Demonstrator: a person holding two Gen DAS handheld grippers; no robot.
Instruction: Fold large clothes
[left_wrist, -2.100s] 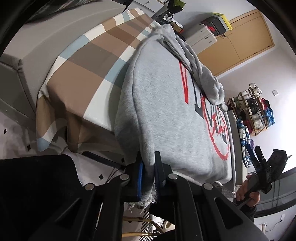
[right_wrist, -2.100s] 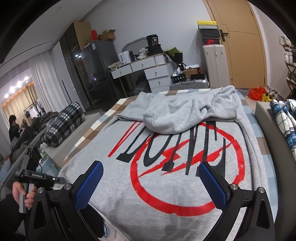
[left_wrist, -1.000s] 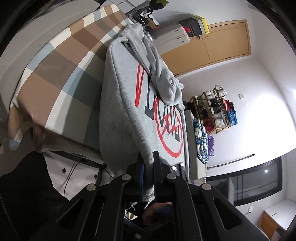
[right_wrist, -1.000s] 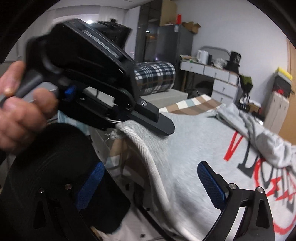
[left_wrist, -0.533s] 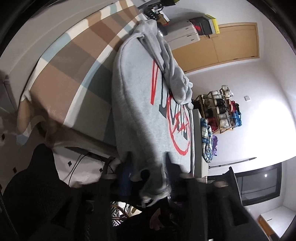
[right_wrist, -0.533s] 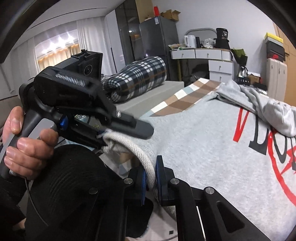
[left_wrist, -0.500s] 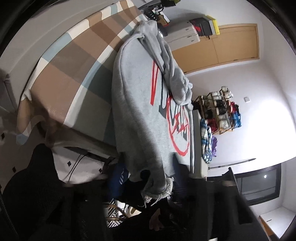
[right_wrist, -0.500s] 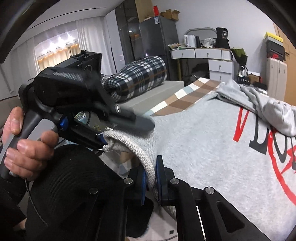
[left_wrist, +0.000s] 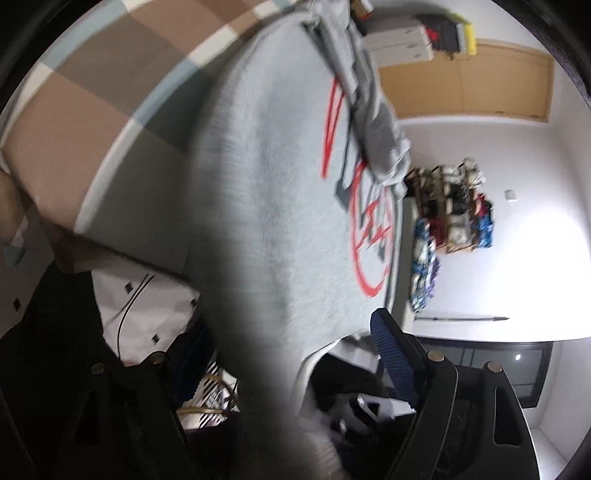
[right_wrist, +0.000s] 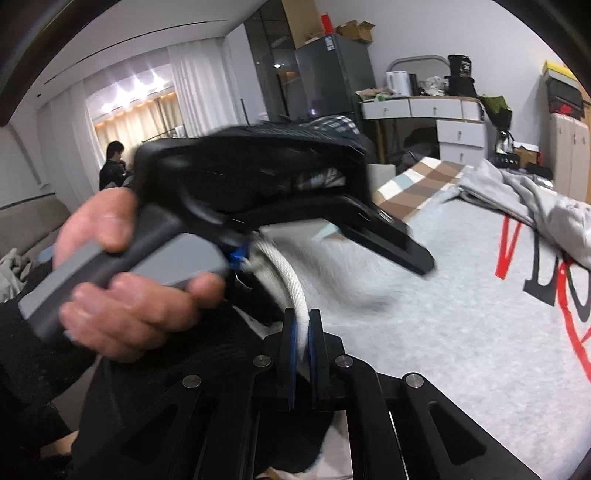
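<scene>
Left wrist view: my left gripper (left_wrist: 291, 354) spread wide, grey sweatshirt (left_wrist: 280, 177) hem loose between fingers, body lying on checked bedspread (left_wrist: 92, 110).

Right wrist view: my right gripper (right_wrist: 302, 332) clamped on sweatshirt's ribbed hem; left hand (right_wrist: 122, 273) close beside.

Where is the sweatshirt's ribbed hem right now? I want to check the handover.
In the right wrist view, the ribbed hem runs left of centre, pinched in the right gripper, just below the left gripper, at the bed's near edge.

Sweatshirt (left_wrist: 280, 206) on bed (left_wrist: 92, 110)
</scene>
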